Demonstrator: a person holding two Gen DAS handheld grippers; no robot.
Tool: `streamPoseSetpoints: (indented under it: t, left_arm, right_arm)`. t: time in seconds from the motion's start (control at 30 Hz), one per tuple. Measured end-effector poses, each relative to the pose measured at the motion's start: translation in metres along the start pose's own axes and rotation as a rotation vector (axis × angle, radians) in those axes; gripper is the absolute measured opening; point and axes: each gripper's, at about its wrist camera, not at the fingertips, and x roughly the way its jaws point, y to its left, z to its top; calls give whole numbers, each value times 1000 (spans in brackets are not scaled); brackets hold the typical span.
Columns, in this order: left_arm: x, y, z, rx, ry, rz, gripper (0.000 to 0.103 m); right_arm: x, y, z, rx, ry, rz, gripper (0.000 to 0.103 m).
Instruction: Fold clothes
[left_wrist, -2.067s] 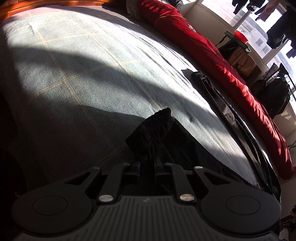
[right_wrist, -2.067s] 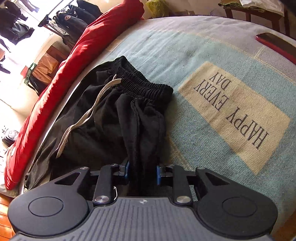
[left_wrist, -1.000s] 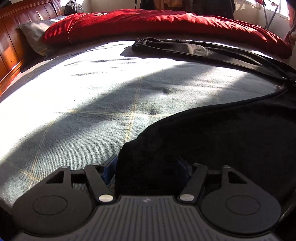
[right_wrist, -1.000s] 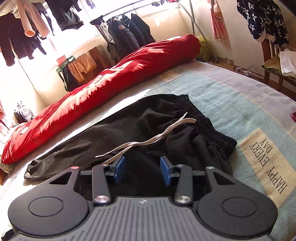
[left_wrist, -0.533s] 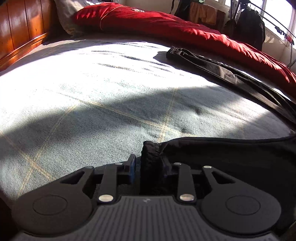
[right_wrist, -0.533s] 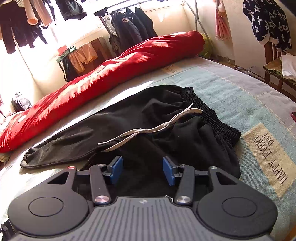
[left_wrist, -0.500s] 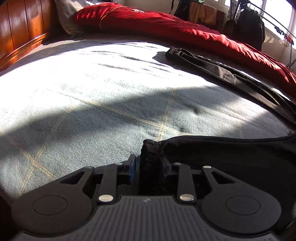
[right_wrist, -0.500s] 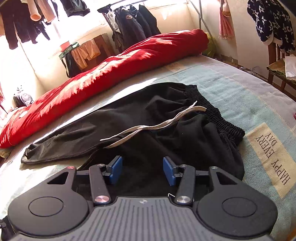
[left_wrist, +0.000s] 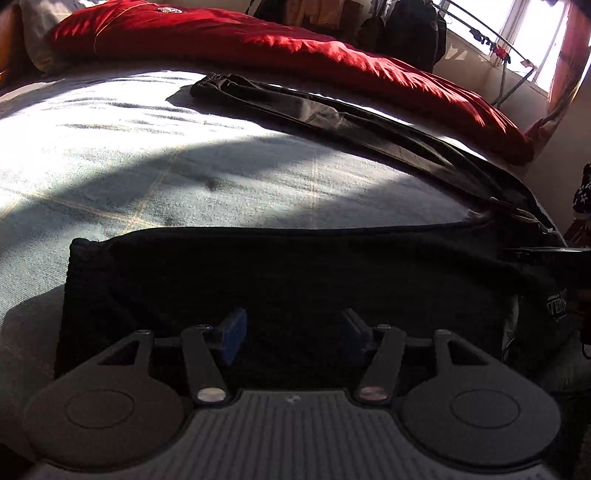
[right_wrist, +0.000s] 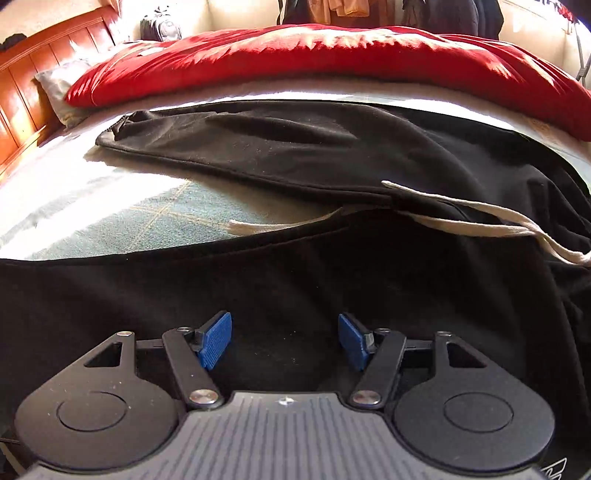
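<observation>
Black trousers (left_wrist: 295, 266) lie spread on the bed. The near leg stretches flat across the left wrist view, its cuff (left_wrist: 85, 254) at the left. The far leg (left_wrist: 332, 118) runs along the red duvet. My left gripper (left_wrist: 293, 338) is open over the near leg, with nothing clamped between its blue pads (left_wrist: 232, 338). In the right wrist view, the trousers (right_wrist: 295, 280) fill the foreground and the far leg (right_wrist: 258, 144) lies beyond. A white drawstring (right_wrist: 461, 221) trails across the crotch area. My right gripper (right_wrist: 284, 339) is open above the near leg's fabric.
A rolled red duvet (right_wrist: 332, 55) lines the far side of the bed. The pale blue checked bedspread (left_wrist: 184, 166) shows between the two legs. A wooden headboard (right_wrist: 22, 92) and a grey pillow (right_wrist: 55, 85) stand at the left. Clothes hang by the window.
My left gripper was shut on the leg's cuff and has opened; the leg now lies flat. The right gripper stayed open and swung left, towards the legs.
</observation>
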Motion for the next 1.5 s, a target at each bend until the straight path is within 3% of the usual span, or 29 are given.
streamPoseSetpoints:
  t: [0.07, 0.13, 0.23, 0.37, 0.43, 0.6, 0.77, 0.83, 0.97, 1.07, 1.17, 1.37, 1.5]
  left_arm:
    - [-1, 10, -13, -28, 23, 34, 57]
    - [-12, 23, -22, -88, 29, 17, 57]
    - [-25, 37, -33, -131, 57, 62, 57]
    - [-38, 37, -33, -137, 65, 93, 57]
    - [-44, 26, -24, -96, 40, 100, 58]
    - [-32, 1, 7, -4, -13, 12, 66]
    - [-3, -25, 28, 32, -1, -42, 66]
    - [7, -36, 32, 43, 11, -56, 66]
    - [11, -48, 29, 32, 17, -58, 66]
    - [11, -54, 24, 18, 19, -53, 67]
    - [10, -58, 18, -2, 21, -33, 67]
    - [3, -49, 12, -33, 20, -2, 67]
    - [6, -48, 13, -29, 25, -8, 67]
  right_arm:
    - [12, 16, 1, -63, -12, -20, 87]
    - [24, 22, 9, -98, -23, -36, 89]
    - [40, 19, 28, -99, -29, -34, 92]
    - [50, 14, 51, -75, -29, -36, 94]
    - [31, 12, 51, -75, -49, -6, 94]
    - [-27, -10, 32, -27, -125, 53, 95]
    - [-54, -78, 13, 159, -195, 98, 97]
    - [-54, -110, 11, 265, -230, 135, 97]
    - [-35, -160, 13, 463, -260, 319, 100]
    - [-6, -185, 13, 616, -236, 380, 100]
    - [15, -201, 9, 739, -273, 436, 100]
    - [13, -201, 4, 823, -422, 604, 100]
    - [21, -189, 11, 808, -430, 686, 102]
